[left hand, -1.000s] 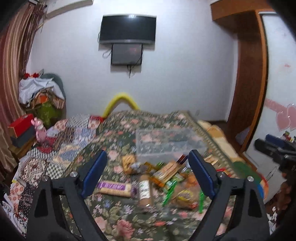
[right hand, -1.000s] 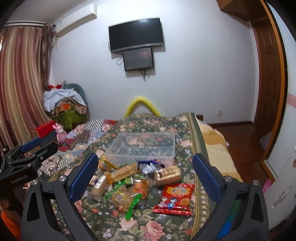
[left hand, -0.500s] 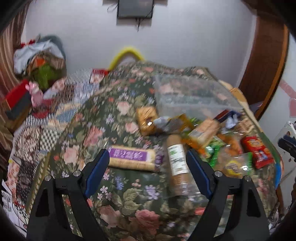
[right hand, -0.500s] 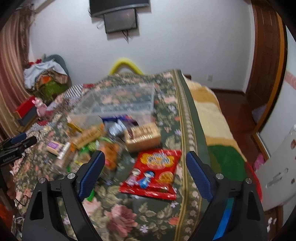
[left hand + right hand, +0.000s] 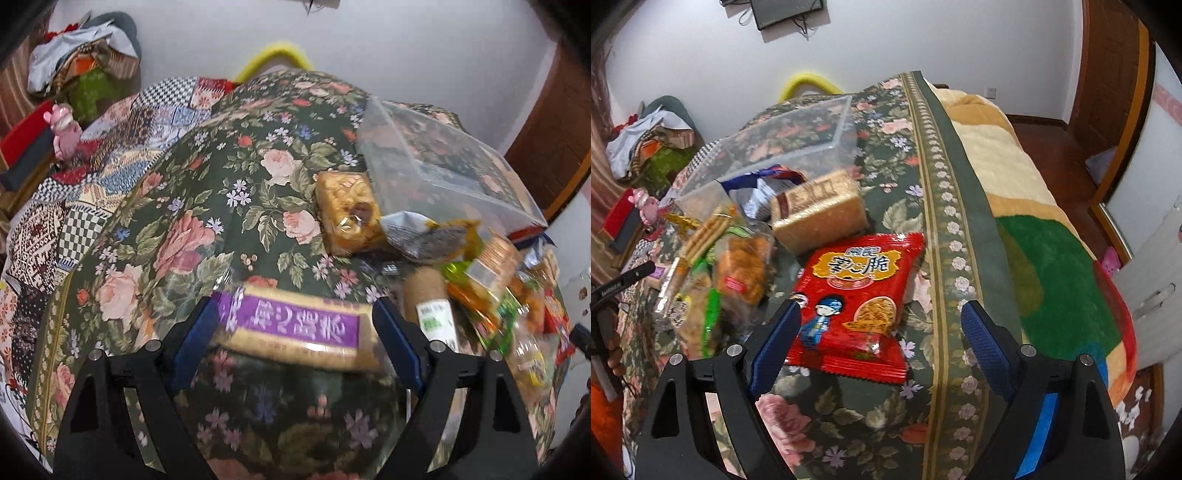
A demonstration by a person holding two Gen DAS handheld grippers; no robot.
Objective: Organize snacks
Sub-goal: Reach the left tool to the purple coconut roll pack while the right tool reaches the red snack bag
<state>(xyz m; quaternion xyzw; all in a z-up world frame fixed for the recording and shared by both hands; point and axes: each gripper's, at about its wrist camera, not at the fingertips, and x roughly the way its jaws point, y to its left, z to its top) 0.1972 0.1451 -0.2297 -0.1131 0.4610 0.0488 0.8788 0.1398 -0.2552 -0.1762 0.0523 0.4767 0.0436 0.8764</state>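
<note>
both tools open over floral bedspread (image 5: 184,229) snacks.

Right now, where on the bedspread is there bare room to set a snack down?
Bare floral bedspread lies left of the purple-labelled cracker pack, and right of the red snack bag toward the bordered edge. Crowded: the snack pile before the clear plastic bin.

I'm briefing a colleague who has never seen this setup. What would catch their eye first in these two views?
Probably the red snack packet with a cartoon figure, lying flat on the floral bedspread between the open right gripper's fingers. Next, the purple-labelled biscuit pack framed by the open left gripper. Behind both, an empty clear plastic box beside a heap of mixed snacks.
</note>
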